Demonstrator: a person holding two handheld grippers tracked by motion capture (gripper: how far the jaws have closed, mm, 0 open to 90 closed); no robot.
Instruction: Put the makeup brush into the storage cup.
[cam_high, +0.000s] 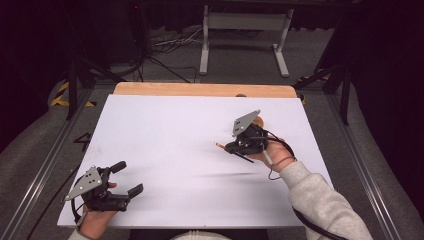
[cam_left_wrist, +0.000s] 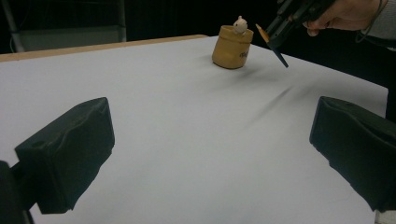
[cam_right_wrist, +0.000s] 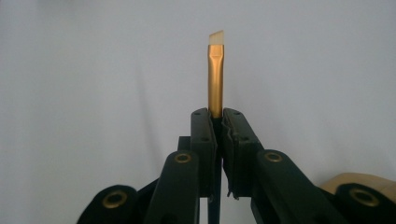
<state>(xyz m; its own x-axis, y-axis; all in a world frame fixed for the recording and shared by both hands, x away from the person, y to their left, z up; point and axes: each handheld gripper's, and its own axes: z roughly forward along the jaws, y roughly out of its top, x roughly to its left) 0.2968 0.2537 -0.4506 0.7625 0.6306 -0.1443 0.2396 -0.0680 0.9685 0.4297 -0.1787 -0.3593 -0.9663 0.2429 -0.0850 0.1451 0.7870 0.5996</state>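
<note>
Left gripper view: yellow pot (cam_left_wrist: 232, 47) bears dark marking, unreadable.

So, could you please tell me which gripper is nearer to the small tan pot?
Right. The right gripper hovers beside the tan pot; the left gripper sits open across the white table.

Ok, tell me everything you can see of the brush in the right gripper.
The brush is slim, with a gold metal-looking ferrule and a flat, angled tuft of pale bristles at the tip. Its dark handle sticks out behind the right gripper, whose jaws are shut on it just below the ferrule. It is held above the white table, bristles pointing away from the hand, touching nothing else.
</note>
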